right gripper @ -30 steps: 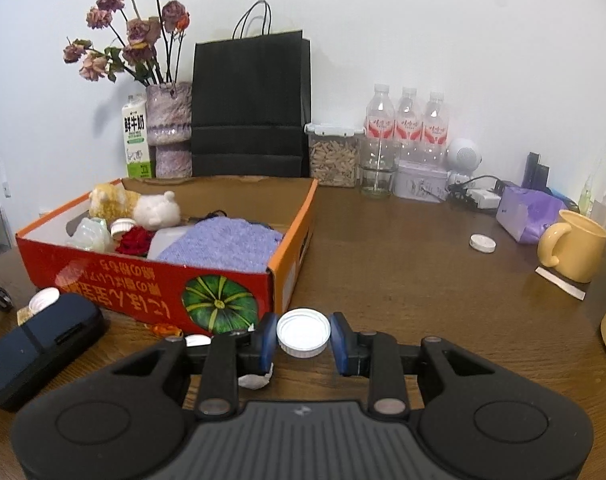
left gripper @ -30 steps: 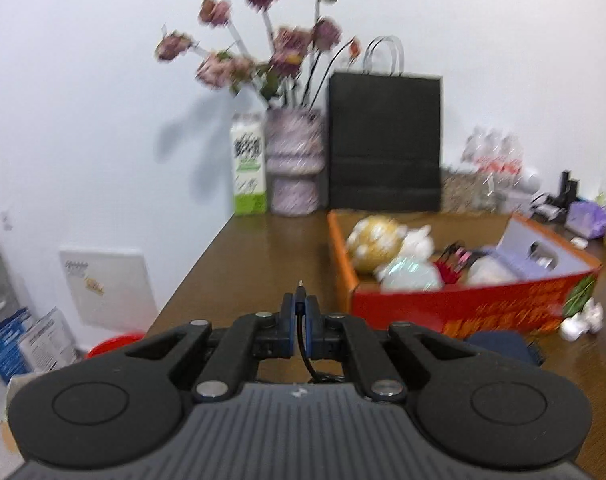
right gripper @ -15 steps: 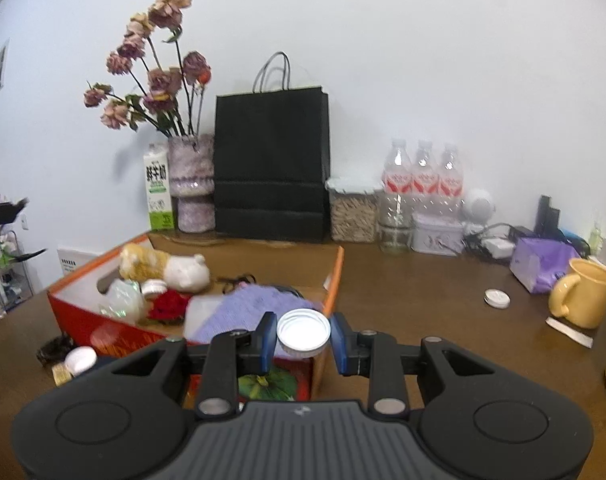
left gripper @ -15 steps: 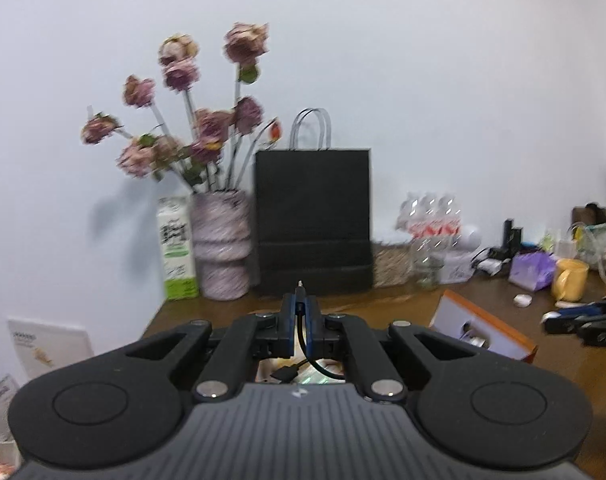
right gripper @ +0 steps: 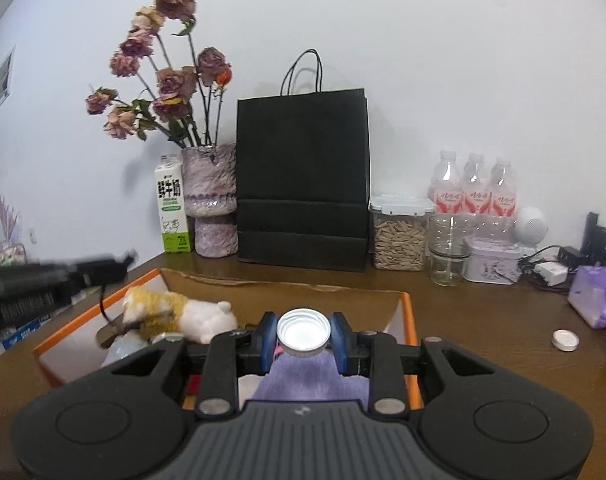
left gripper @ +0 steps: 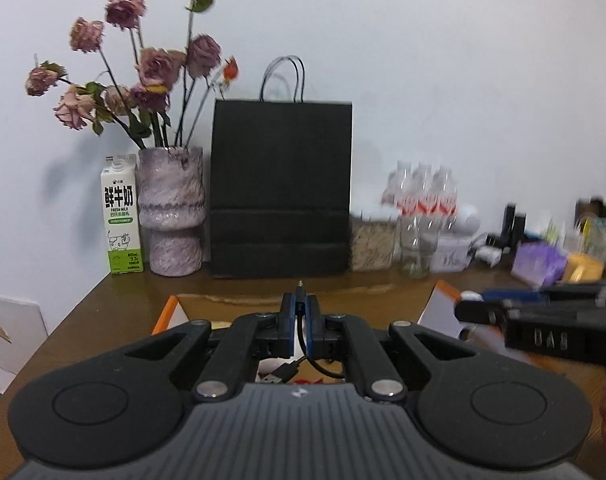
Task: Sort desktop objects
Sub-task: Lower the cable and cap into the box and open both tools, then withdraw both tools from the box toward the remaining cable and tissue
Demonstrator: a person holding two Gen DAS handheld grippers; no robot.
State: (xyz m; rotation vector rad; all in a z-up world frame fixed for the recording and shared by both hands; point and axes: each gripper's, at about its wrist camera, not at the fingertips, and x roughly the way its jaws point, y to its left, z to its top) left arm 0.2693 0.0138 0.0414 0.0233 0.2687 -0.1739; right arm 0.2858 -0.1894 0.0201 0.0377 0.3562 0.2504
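We carry a white ribbed plastic cap [right gripper: 303,333] in the right hand-held gripper [right gripper: 303,338] above the orange cardboard box [right gripper: 411,320]; a loose pinch could drop it outside. The left hand-held gripper [left gripper: 300,320] clenches a thin black cable [left gripper: 299,330], which seemingly dangles boxward and could snag.

We hold our left gripper [left gripper: 301,322] nearly level, tilted slightly down, jaws pinched tight on a thin black cable [left gripper: 299,316]. Our right gripper [right gripper: 303,334] points the same way just beside it, its blue pads [right gripper: 267,334] clamping a white cap [right gripper: 303,333].
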